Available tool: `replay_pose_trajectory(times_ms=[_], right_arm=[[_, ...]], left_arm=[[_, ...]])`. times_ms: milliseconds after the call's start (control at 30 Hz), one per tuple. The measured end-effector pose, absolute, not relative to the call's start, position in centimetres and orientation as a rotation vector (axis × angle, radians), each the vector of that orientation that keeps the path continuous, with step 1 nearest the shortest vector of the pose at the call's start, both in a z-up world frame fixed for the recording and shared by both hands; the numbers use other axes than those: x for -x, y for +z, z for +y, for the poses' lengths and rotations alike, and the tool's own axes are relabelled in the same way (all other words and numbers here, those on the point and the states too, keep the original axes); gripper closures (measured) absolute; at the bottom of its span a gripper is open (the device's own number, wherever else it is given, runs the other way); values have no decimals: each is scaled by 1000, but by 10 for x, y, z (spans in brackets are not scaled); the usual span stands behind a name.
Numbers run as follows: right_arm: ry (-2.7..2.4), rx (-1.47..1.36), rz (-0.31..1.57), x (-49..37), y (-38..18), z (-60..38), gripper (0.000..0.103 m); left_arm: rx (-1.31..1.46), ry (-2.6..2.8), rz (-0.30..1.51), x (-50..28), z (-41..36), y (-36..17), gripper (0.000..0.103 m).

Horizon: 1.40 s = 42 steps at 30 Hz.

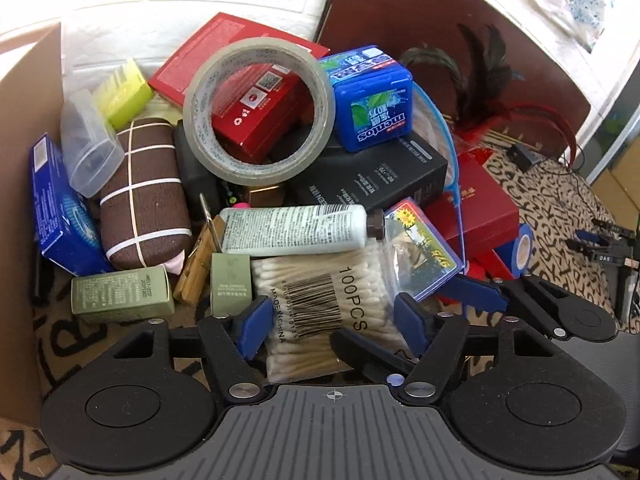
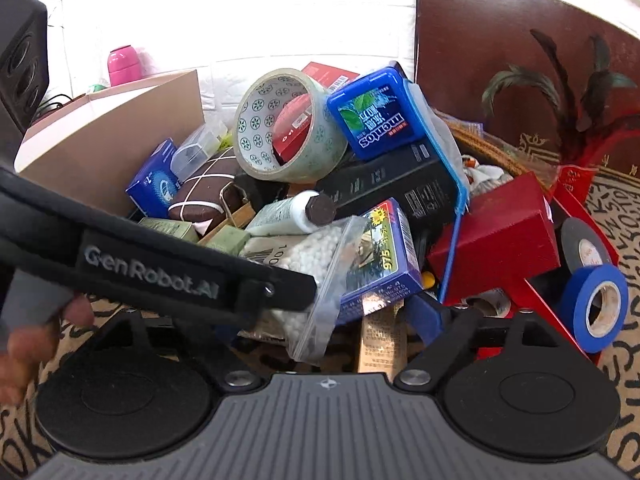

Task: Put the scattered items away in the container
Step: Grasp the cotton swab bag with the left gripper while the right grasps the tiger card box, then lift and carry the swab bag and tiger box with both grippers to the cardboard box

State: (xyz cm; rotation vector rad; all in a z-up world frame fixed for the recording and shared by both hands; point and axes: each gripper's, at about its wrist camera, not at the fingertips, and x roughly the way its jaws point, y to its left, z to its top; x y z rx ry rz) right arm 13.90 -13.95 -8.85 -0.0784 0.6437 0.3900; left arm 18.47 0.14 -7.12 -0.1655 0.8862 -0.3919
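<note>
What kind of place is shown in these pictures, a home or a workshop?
Probably a home room, not a workshop. A dark wooden chair stands behind the pile, a letter-patterned cloth covers the surface, and household bits like cotton swabs fill a cardboard box.

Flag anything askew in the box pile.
The clear packing-tape roll stands tilted on edge atop the red carton, and the blue Mentos box perches slanted on the black box; either might slide.

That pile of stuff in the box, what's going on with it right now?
A person with two handheld tools is tidying clutter into a cardboard box already heaped with things. The left tool straddles a bag of cotton swabs at the front, fingers open around it. The right tool sits at a card pack; its grip is hidden.
</note>
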Motion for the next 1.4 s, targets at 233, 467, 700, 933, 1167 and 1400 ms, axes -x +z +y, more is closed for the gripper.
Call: replay_pose_trajectory(times_ms=[233,467,700,933,1167,1400], right_arm=[[467,62,590,-114,-76,-135,34],[531,90,593,-74,-67,-123,34],[626,74,675,-21,-71,-122,27],[522,63,749,-7,-74,-139,26],[404,108,755,-7,-74,-153,26],[402,148,798,-12,-89,-137,29]], left_arm=[[161,-384,884,-165,9,-62,40],[182,-374,908,-120,22,-58,41],[142,-401,936,-56,44,-63,34],[163,-349,966,-43,60,-67,17],[121,-377,970,-44,49,-72,14],[19,-350,943,-46,37,-81,32]])
